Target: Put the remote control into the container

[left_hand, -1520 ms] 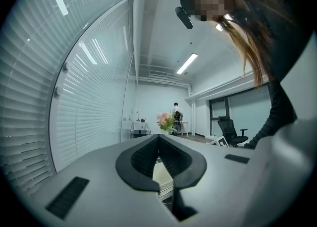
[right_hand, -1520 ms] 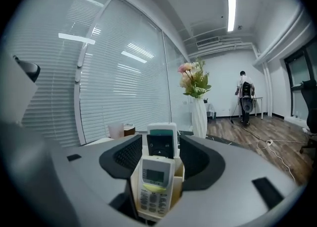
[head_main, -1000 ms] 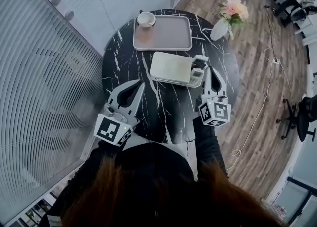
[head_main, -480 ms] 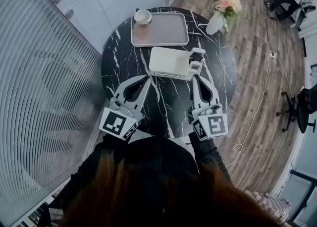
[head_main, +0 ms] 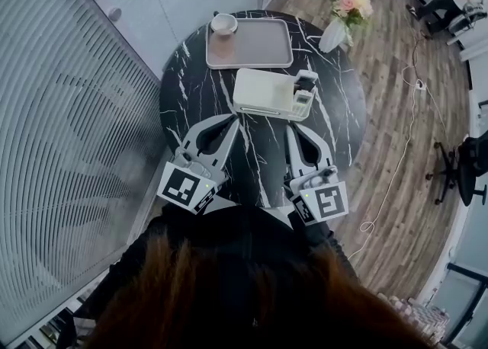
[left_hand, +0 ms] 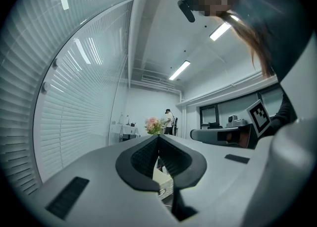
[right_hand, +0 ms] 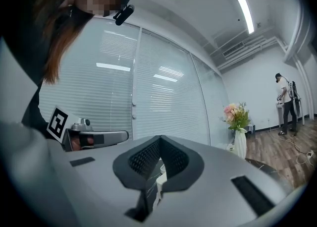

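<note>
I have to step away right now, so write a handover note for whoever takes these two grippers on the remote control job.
Left gripper: shut, empty, over the table on its near side.
Right gripper: shut, empty, just short of the container.
Remote control: at the container's right end, seemingly inside.
Done: remote looks placed.
Left: confirm it sits fully in.

Wood floor [head_main: 396, 96], white blinds [head_main: 69, 134], ceiling strip lights [left_hand: 178, 70].
</note>
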Tool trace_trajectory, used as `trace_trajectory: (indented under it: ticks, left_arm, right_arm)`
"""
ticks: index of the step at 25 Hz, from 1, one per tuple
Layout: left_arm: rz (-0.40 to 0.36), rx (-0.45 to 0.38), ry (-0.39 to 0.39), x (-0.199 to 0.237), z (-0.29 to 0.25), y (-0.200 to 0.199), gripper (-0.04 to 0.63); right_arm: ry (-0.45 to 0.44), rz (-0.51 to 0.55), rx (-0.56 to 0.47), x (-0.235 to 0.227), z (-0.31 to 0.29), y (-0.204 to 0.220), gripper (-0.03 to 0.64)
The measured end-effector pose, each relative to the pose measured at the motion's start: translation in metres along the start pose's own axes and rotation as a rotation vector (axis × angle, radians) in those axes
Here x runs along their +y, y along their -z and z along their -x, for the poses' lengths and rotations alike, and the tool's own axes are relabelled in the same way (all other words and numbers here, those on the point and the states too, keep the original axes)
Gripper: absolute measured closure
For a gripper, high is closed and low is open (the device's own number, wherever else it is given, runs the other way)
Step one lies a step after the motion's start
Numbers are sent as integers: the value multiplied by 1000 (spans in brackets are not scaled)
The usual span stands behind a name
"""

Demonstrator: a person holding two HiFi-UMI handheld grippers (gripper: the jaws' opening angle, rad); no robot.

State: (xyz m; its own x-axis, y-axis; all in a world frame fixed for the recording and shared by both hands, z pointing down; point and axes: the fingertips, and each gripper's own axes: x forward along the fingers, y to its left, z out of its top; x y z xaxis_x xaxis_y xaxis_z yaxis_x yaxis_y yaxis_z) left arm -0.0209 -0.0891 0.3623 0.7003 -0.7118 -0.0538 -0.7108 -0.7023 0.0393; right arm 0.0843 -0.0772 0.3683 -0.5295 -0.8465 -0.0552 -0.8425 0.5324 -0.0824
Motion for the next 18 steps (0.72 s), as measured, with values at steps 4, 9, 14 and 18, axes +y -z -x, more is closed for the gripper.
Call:
trace_trajectory:
  ticks: [4, 9, 14, 18]
  left_arm:
    - [-3, 1, 0, -2, 3, -2, 586]
    - [-5, 1, 1, -2, 6, -4, 586]
    - [-3, -2, 5, -4, 8, -4, 586]
    - [-4, -6, 8, -7, 10, -6, 586]
  right_arm:
    - [0, 9, 8, 2, 2, 1, 600]
    - [-3, 6, -11, 7, 2, -5, 600]
    - [-5, 5, -20, 11, 4, -8, 600]
    - [3, 23, 2, 11, 9, -5, 600]
